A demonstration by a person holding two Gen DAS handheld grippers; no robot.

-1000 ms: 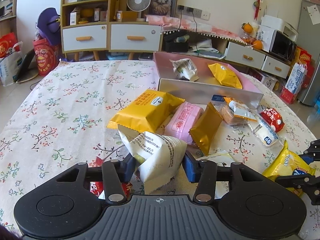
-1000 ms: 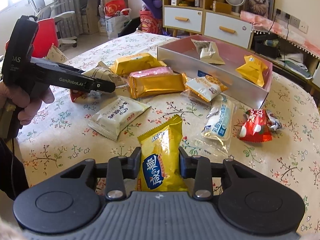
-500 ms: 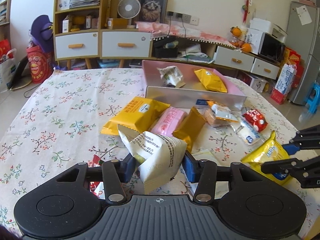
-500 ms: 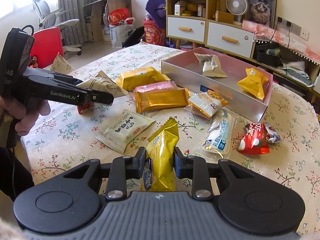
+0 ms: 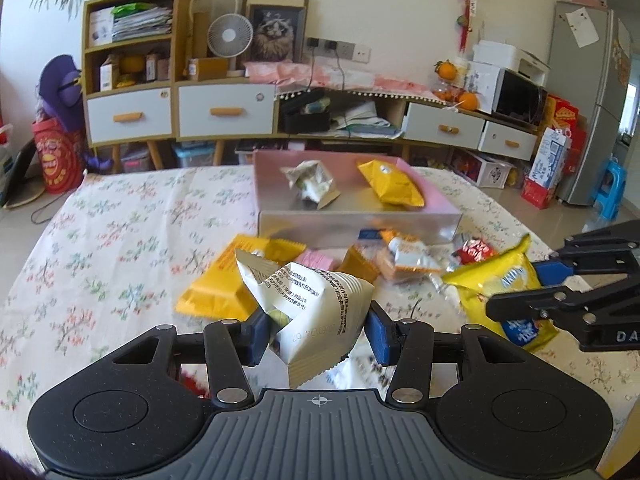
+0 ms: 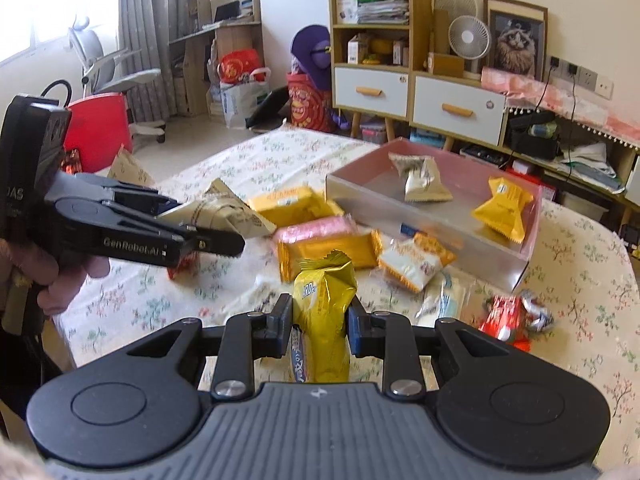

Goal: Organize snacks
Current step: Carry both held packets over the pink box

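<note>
My left gripper (image 5: 316, 332) is shut on a white snack packet (image 5: 312, 296) with black print, held off the floral tablecloth. From the right wrist view the same left gripper (image 6: 200, 236) shows at the left in a person's hand, with the white packet (image 6: 216, 212) in its tips. My right gripper (image 6: 320, 320) is shut on a yellow snack bag (image 6: 324, 296), squeezed narrow and upright. In the left wrist view it enters from the right, gripping the yellow bag (image 5: 500, 284). Ahead stands the pink box (image 5: 360, 222), holding a white packet (image 5: 310, 180) and a yellow packet (image 5: 392, 188).
Loose snacks lie between the grippers and the box: a yellow pack (image 6: 288, 204), a pink pack (image 6: 316, 232), a gold pack (image 6: 332, 252), an orange-white packet (image 6: 416, 264) and a red packet (image 6: 508, 316). Cabinets and a red chair (image 6: 100, 128) stand beyond the table.
Both grippers have risen with their packets lifted off the cloth. The right jaws have closed tighter, squeezing the yellow bag narrower and tipping it upright.
</note>
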